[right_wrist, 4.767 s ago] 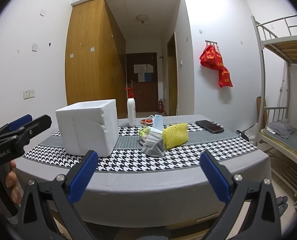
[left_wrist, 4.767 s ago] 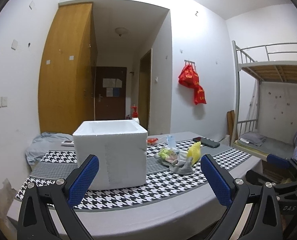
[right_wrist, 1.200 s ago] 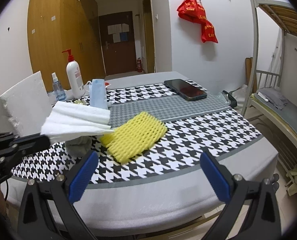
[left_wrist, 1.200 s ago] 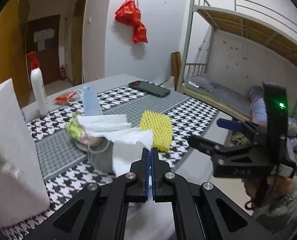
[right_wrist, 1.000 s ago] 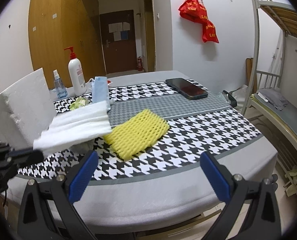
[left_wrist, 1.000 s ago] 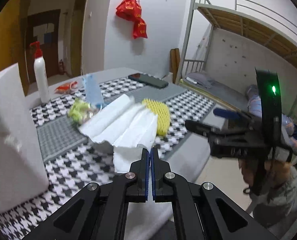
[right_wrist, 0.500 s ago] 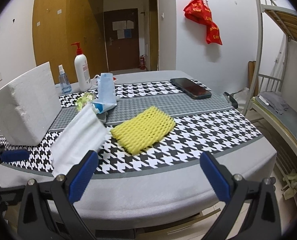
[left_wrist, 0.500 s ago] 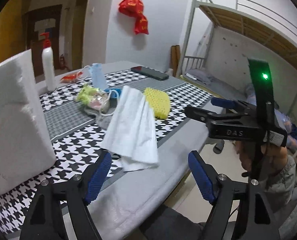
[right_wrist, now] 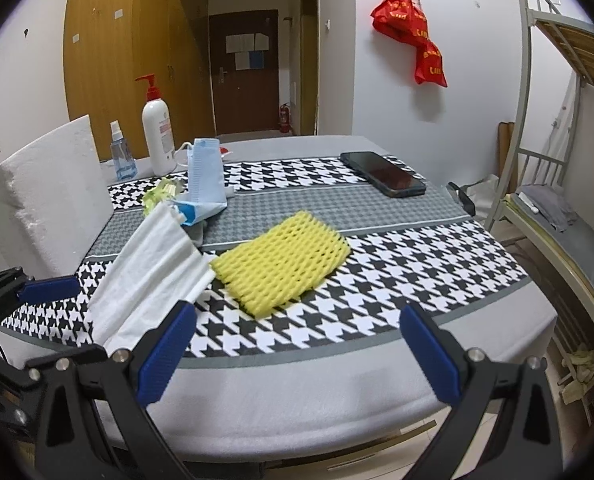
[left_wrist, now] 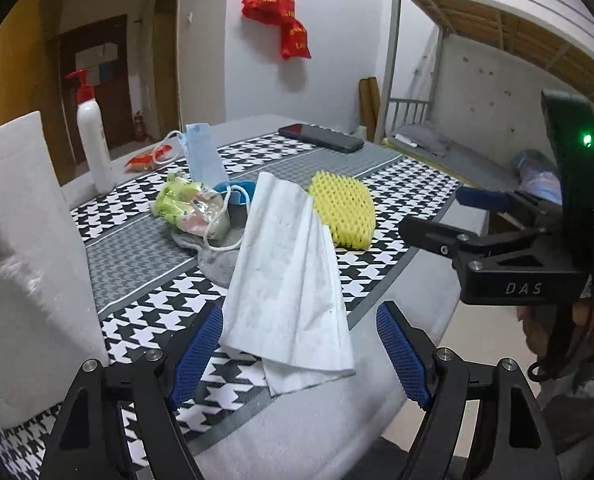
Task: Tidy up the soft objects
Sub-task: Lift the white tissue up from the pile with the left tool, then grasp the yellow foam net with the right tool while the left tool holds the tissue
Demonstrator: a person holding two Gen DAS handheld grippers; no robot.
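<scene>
Soft objects sat clustered on the counter [right_wrist: 337,392], which was draped in grey cloth under a black-and-white houndstooth runner [right_wrist: 417,264]. At the left edge of the right wrist frame stood a white foam box [right_wrist: 45,200], with a small spray bottle [right_wrist: 122,156] and a white pump bottle [right_wrist: 158,132] behind it. Just right of the box, a white tissue [right_wrist: 149,276] lay slack near the counter's front edge, clear of the left hand-held gripper [left_wrist: 301,354], whose blue pads stood released on either side of it. Behind the tissue were a green wrapper [left_wrist: 177,200], a grey cloth [left_wrist: 221,260] and a blue face mask [right_wrist: 207,176]. A yellow foam net [right_wrist: 281,264] lay at centre, touching the tissue's edge. The right hand-held gripper [right_wrist: 297,356] hung released over the front edge, grasping nothing. Farther right lay a dark phone [right_wrist: 383,174]. Beyond were a wooden wardrobe [right_wrist: 129,56], a brown door [right_wrist: 243,72], red bags [right_wrist: 413,36] on a white wall, and a metal bunk bed [right_wrist: 553,200] at far right.
</scene>
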